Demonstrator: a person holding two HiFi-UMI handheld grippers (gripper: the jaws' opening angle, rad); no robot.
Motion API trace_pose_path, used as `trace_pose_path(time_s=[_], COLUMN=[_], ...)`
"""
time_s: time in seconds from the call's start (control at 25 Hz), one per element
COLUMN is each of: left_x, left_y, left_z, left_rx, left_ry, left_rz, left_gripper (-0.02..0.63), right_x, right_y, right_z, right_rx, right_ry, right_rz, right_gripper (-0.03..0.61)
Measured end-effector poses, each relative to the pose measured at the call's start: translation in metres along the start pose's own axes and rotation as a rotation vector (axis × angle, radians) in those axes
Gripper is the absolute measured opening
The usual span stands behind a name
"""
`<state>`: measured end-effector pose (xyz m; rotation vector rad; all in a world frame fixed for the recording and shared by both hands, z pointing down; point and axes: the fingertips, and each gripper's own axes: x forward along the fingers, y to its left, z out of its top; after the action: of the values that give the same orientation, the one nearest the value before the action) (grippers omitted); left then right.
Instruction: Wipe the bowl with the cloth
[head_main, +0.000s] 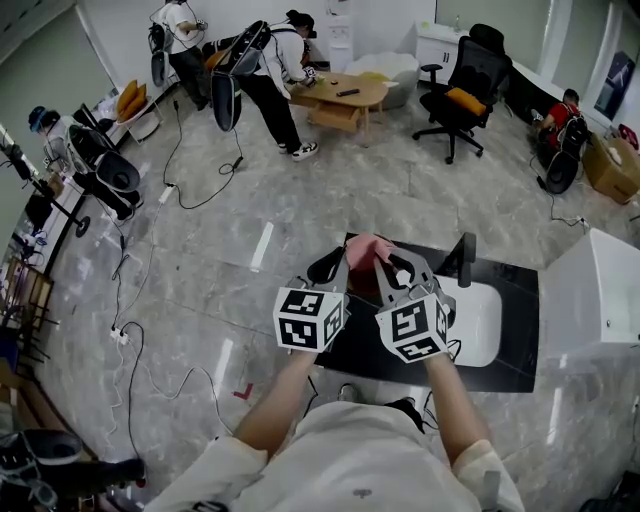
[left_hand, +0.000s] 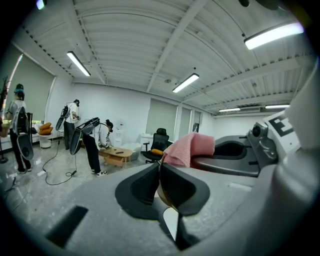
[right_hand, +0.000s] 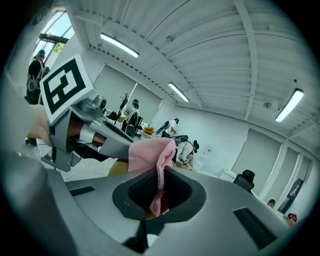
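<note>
Left gripper is all but closed, its jaws pinching the thin rim of the bowl, which is held aloft over a black table; right gripper is clamped on a fold of the pink cloth, which bunches at twelve o'clock above its jaws and lies against the bowl; from the left gripper view the cloth sits at one o'clock, just beyond the rim. Bowl looks rigid, smooth and probably light, apt to slip or swing on a one-edge pinch, so a firm rim hold and gentle wiping pressure seem called for; cloth is soft and limp, best taken by a bunched fold, as here. Most of the bowl is hidden behind jaws and cloth; its depth, material and any dirt cannot be made out.
</note>
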<state>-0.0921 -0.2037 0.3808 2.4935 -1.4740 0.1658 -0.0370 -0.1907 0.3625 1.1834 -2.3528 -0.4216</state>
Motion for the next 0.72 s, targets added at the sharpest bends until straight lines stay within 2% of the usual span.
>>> trace_pose_path(time_s=[0.36, 0.56, 0.72], left_x=[0.004, 0.004, 0.005], left_y=[-0.009, -0.020, -0.028], left_z=[0.000, 0.004, 0.002], left_rx=[0.030, 0.069, 0.071], left_ry=[0.003, 0.000, 0.005], left_rz=[-0.019, -0.061, -0.083], left_gripper=[0.029, 0.029, 0.029], right_x=[0.009, 0.013, 0.014], right_y=[-0.004, -0.002, 0.000], right_z=[-0.010, -0.008, -0.008], right_rx=[-0.091, -0.132, -0.166], right_ry=[0.050, 0.077, 0.090], right_rz=[-0.029, -0.035, -0.035], right_gripper=[0.017, 0.017, 0.017])
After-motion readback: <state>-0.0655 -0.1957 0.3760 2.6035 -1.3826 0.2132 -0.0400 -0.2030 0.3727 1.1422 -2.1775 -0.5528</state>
